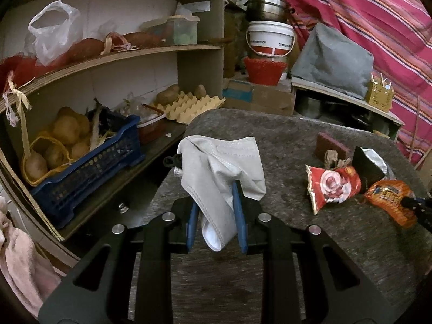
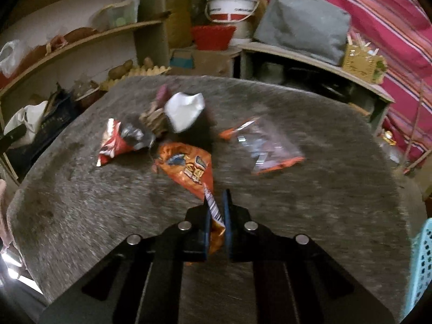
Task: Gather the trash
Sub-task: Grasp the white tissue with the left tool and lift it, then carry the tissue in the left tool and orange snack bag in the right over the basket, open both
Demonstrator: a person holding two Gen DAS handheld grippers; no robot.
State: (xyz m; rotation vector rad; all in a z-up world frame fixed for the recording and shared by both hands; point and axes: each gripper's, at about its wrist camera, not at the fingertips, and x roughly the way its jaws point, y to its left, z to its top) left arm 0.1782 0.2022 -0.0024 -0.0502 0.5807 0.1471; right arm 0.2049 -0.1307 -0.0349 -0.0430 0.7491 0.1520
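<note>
Left wrist view: a crumpled white fabric face mask [image 1: 221, 178] is pinched between the left gripper's [image 1: 216, 216] blue fingers above the grey felt counter [image 1: 297, 243]. Right wrist view: an orange crinkled snack wrapper [image 2: 189, 167], trailing onto the counter, is clamped by the right gripper's [image 2: 216, 216] fingers.

On the table [image 2: 337, 216] the chips bag [image 2: 186, 164] lies between the crumpled wrapper [image 2: 118, 141] at left and clear packet [image 2: 266, 145] at right.
</note>
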